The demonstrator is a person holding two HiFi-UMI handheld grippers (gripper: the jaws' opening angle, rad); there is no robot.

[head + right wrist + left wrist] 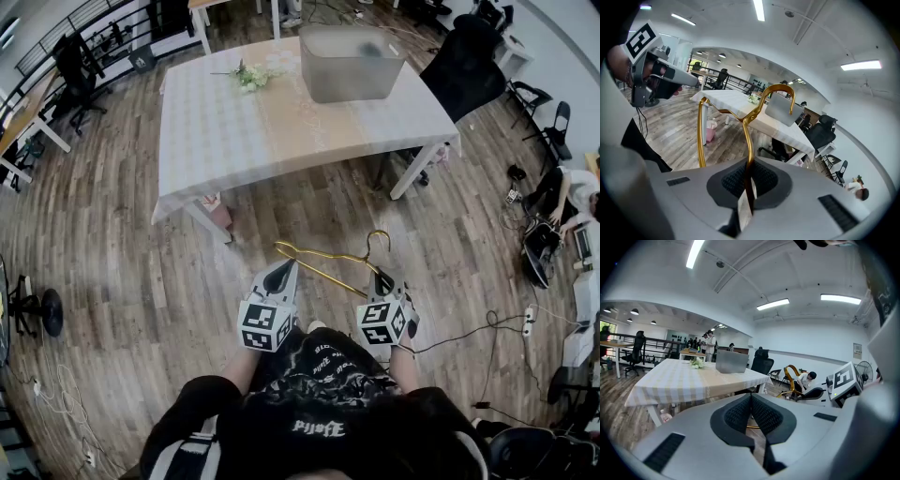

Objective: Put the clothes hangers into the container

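Note:
A thin gold clothes hanger [323,255] hangs in the air over the wooden floor, in front of the table. My right gripper [382,279] is shut on its wire below the hook, and the wire rises from between the pads [747,126]. My left gripper [279,270] is shut, its tip close to the hanger's left corner; no wire shows between its pads [750,397]. The container [347,66], a translucent grey bin, stands on the far right part of the table [216,141], well ahead of both grippers.
A small bunch of flowers [248,77] lies on the table left of the bin. A black office chair [469,61] stands at the table's far right corner. A pink object [217,211] sits under the near table edge. Cables and a seated person [572,192] are at the right.

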